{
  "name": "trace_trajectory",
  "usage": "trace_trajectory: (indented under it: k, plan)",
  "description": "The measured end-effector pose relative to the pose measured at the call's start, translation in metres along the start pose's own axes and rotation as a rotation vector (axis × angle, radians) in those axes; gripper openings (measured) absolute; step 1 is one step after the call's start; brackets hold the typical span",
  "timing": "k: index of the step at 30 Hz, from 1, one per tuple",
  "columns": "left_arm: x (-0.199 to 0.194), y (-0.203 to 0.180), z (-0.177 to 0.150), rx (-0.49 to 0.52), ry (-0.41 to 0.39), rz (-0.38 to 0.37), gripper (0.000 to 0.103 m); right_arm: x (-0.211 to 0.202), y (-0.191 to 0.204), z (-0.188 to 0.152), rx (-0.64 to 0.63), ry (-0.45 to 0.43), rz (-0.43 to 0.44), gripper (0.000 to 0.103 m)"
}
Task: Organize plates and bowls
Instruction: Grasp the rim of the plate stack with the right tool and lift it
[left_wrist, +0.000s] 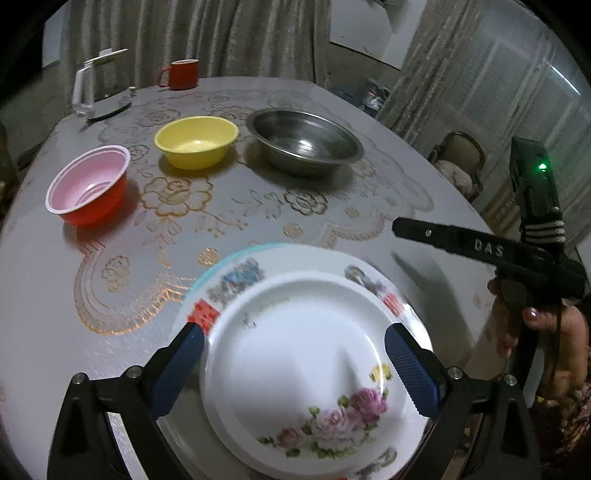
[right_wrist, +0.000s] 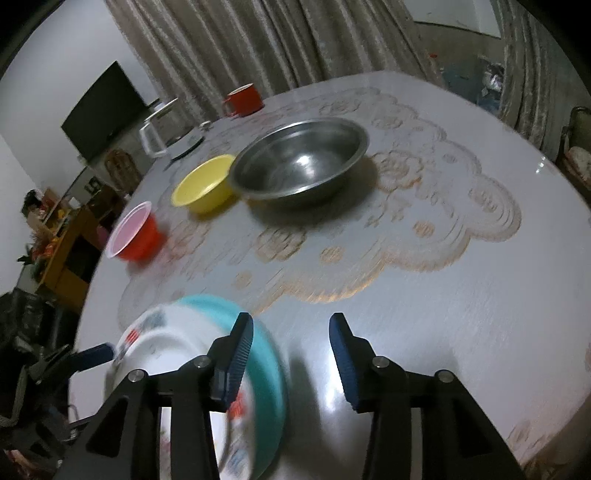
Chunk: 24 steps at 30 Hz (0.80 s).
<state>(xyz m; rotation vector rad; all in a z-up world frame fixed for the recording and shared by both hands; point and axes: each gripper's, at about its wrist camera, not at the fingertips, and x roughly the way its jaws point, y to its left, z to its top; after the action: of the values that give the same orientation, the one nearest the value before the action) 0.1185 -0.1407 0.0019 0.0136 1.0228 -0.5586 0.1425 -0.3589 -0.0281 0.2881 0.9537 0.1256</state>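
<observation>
The left gripper (left_wrist: 293, 363) is hanging over a stack of three plates at the near edge of the worktop (left_wrist: 424, 173). Its blue fingers (left_wrist: 177, 373) are standing wide apart, one on each side of the small rose plate (left_wrist: 306, 373), and they are gripping nothing. Whether they are touching its rim is hard to tell.

The rose plate is sitting on a bigger white plate with pictures (left_wrist: 236, 280), and that one is sitting on a teal plate (right_wrist: 266, 354) at the bottom. The plates are not lined up, so the pile could slide or tip if the fingers are pushing it sideways.

The right gripper (right_wrist: 291, 358) is hovering beside the stack, with its fingers apart and nothing in them. Its left finger is very near the teal rim and could bump it.

The pile is sitting close to the worktop's edge, so a hard knock could send plates to the floor.

Farther back, the red bowl (left_wrist: 88, 184), the yellow bowl (left_wrist: 195, 140) and the steel bowl (left_wrist: 303, 140) are waiting in a row, not stacked. The steel bowl looks too big to fit into the others.
</observation>
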Motion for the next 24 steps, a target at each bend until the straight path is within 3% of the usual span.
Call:
trace_trajectory:
  k: [14, 24]
  plan:
    - [0.003, 0.037, 0.04, -0.133, -0.033, 0.055, 0.1, 0.05, -0.029, 0.09, 0.099, -0.098, -0.073, 0.044]
    - [0.018, 0.062, 0.056, -0.201, -0.025, 0.083, 0.1, 0.101, -0.043, 0.12, 0.179, -0.026, -0.099, 0.044]
